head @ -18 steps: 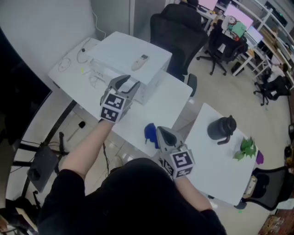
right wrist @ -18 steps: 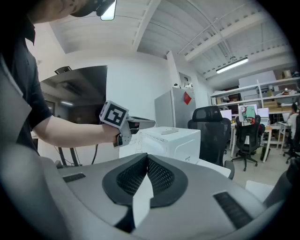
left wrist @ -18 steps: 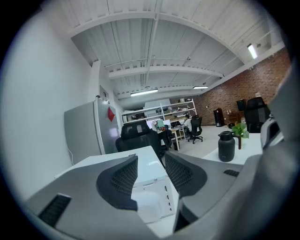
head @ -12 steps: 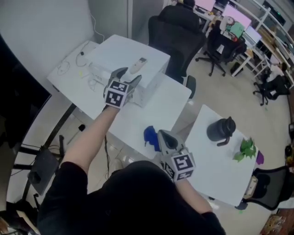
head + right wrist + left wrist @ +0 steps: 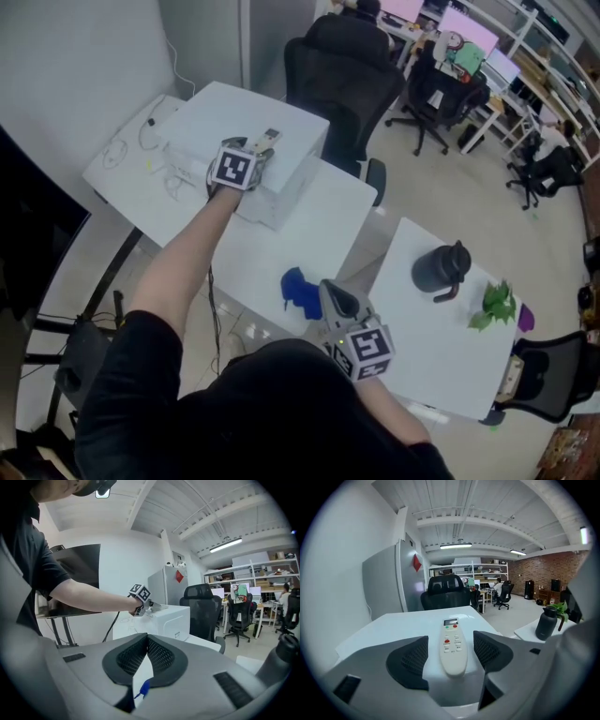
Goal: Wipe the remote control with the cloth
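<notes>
Our left gripper (image 5: 251,155) holds its jaws open around the remote control (image 5: 452,648) atop the white box (image 5: 286,183); well away from the box, our right gripper (image 5: 146,641) pinches the blue cloth (image 5: 298,289).

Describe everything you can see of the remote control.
The remote control is a slim white plastic handset with a rounded near end, a small display at the far end, green and red buttons below it, and pale keys. It lies flat, face up, on the white box, between the open jaws of the left gripper; neither pad touches it.

White tables (image 5: 314,225), black office chairs (image 5: 339,66), brick far wall (image 5: 534,571), ceiling strip lights (image 5: 457,546)
</notes>
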### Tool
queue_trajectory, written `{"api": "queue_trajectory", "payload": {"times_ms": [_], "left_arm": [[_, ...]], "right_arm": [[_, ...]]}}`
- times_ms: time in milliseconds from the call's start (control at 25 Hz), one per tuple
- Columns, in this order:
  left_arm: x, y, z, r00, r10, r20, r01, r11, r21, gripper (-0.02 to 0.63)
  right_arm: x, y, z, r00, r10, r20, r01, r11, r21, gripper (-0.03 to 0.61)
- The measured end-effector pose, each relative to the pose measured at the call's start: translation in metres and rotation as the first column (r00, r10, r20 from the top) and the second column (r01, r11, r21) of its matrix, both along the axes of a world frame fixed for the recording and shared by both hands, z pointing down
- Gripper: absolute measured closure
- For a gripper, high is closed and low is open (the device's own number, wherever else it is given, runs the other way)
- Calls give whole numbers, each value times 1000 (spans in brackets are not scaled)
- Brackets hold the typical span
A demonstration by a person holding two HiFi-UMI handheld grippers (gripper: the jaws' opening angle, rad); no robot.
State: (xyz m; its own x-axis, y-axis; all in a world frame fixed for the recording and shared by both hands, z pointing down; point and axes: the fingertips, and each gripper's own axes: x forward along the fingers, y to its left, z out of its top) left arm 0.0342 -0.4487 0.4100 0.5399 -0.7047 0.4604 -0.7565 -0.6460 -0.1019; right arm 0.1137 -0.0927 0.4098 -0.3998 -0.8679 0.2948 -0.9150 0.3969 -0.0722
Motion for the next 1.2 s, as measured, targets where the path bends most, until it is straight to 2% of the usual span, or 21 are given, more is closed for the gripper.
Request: {"api": "queue_trajectory", "payload": {"times_ms": [200,360,520,600,720,840,960,1200], "left_arm": [[5,-7,3,1000,-8,26,9,999,-32,313],[8,-2,14,994,22,103,-17,999,-48,374],[11,0,15,989,52,142,-45,998,-51,419],[8,1,15,984,48,171,-41,998,-45,419],[4,5,7,983,44,176,-46,999,6,421],[-3,17,-12,986,46,158,-62,994,94,422],[-13,37,-33,991,43,123,-66,980,187,423],[-37,105,-57,996,68,58,-82,954,287,423]], "right_arm": [[5,-2,0,1000,1,5,-1,1000,-3,577],[2,-2,4,1000,-8,8,8,1000,-4,577],[0,-2,3,1000,-11,14,11,1000,-1,577],[-1,-1,2,1000,-9,17,9,1000,0,577],[1,-1,2,1000,-7,20,7,1000,3,577],[1,-1,2,1000,-1,22,1,1000,6,577],[1,-1,4,1000,2,21,-2,1000,0,577],[-2,-3,13,1000,2,12,-2,1000,-16,577]]}}
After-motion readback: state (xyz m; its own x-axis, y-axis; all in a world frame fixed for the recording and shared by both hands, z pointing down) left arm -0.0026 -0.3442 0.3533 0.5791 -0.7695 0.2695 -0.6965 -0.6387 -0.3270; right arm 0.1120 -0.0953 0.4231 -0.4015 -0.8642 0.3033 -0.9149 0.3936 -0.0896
